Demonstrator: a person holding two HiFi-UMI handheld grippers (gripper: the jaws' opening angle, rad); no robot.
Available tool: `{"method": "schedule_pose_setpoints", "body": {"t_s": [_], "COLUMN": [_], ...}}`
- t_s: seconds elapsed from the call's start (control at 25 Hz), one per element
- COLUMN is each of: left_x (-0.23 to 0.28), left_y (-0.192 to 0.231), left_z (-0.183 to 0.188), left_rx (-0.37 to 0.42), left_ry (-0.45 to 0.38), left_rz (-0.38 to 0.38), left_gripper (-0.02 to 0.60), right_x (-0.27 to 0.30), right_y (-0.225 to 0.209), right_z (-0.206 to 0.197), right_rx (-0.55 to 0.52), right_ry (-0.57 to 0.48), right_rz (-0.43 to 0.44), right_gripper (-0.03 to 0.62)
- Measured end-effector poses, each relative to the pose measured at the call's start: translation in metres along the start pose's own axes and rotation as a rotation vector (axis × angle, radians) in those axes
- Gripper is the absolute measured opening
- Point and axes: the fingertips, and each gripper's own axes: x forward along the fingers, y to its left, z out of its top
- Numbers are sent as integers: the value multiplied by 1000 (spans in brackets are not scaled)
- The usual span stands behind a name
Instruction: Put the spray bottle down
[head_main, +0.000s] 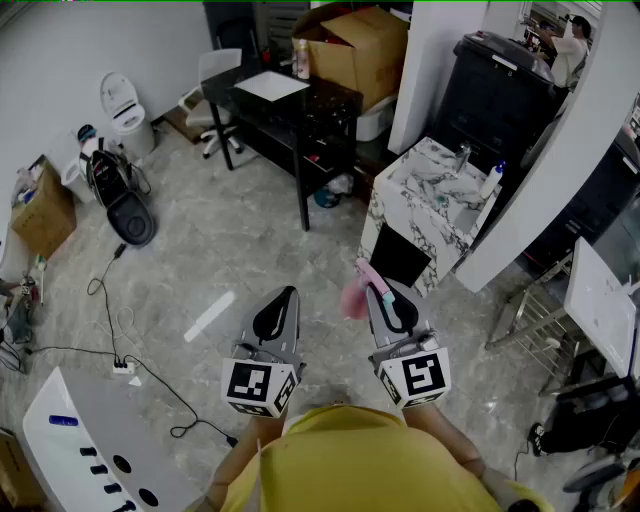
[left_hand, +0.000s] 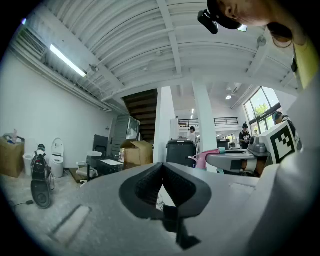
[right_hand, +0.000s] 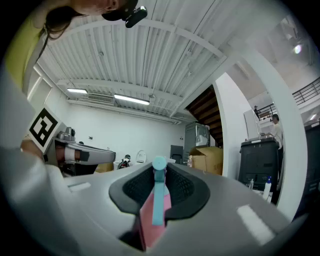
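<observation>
Cables (head_main: 108, 300) trail over the grey floor (head_main: 200, 250) at far left. The left tongs (head_main: 287, 293) hang level above that floor, tips pressed together with nothing between them. Just beside them, the right tongs (head_main: 373, 289) are clamped on a pink spray bottle (head_main: 353, 298), which is held in the air, its teal part showing between the pads. A marble counter (head_main: 432, 192) stands further right.
</observation>
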Motion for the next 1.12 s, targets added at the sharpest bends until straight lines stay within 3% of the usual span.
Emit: {"method": "schedule_pose_setpoints", "body": {"t_s": [0.32,0.64,0.88,1.12], "left_x": [31,54,86,149], "left_y": [-15,-17,11,66], "left_z": [-4,-23,-31,-41], "left_rx": [26,-7,-15,-17], "left_ry": [12,37,42,34], "left_rz": [-7,-4,-1,-20], "left_gripper": [-2,-2,-2,-2], "right_x": [11,28,67,142], "right_y": [-21,-39,-51,-73], "right_z": [-9,-27,-43,-65], "right_rx": [24,71,80,82], "right_ry": [-6,-3,22,37], "right_rz": [29,56,55,26], "right_gripper": [63,63,63,63]}}
